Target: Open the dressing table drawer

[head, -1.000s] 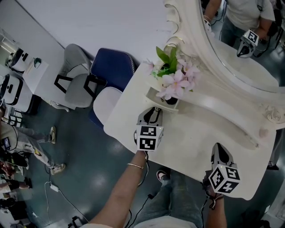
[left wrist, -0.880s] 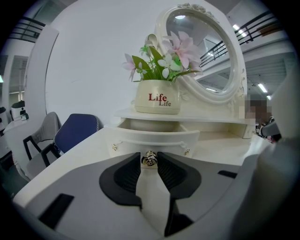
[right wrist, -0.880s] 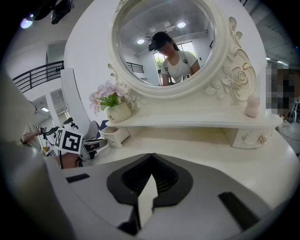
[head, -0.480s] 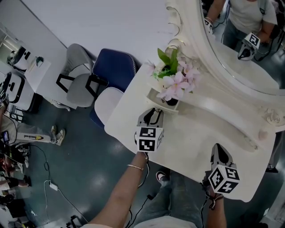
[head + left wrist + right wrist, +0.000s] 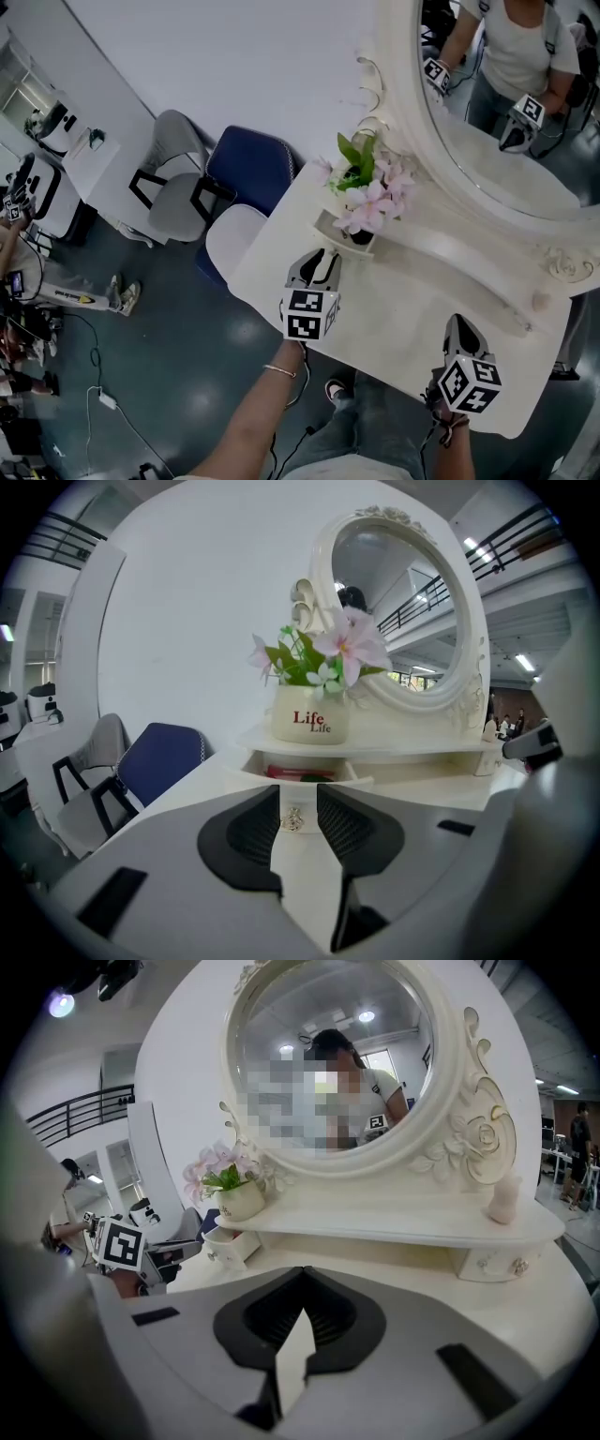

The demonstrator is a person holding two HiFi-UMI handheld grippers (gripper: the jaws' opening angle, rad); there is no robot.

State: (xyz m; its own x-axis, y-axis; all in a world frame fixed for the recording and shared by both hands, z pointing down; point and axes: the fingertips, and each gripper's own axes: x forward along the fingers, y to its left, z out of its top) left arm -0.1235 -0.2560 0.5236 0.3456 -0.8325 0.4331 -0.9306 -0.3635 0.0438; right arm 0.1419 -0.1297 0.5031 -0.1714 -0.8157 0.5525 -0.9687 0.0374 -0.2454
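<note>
The small left drawer (image 5: 305, 782) of the white dressing table (image 5: 412, 309) stands pulled out under the flower pot (image 5: 309, 726), with red and green things inside. My left gripper (image 5: 298, 797) is open right in front of the drawer. The drawer's metal knob (image 5: 294, 819) shows in the gap between the jaws, and the pads do not touch it. In the head view this gripper (image 5: 323, 255) points at the drawer (image 5: 330, 225). My right gripper (image 5: 459, 323) hovers over the table's front right, shut on nothing (image 5: 302, 1274).
A large oval mirror (image 5: 497, 141) rises behind a curved shelf with a small pink bottle (image 5: 503, 1202). A second small drawer (image 5: 487, 1262) sits shut at the right. A blue chair (image 5: 248, 164), a grey chair (image 5: 173, 178) and a white stool (image 5: 230, 239) stand left of the table.
The head camera has shifted, so the table and mirror sit a little lower and further right in the picture. My left gripper stays at the drawer front. The right gripper keeps its place.
</note>
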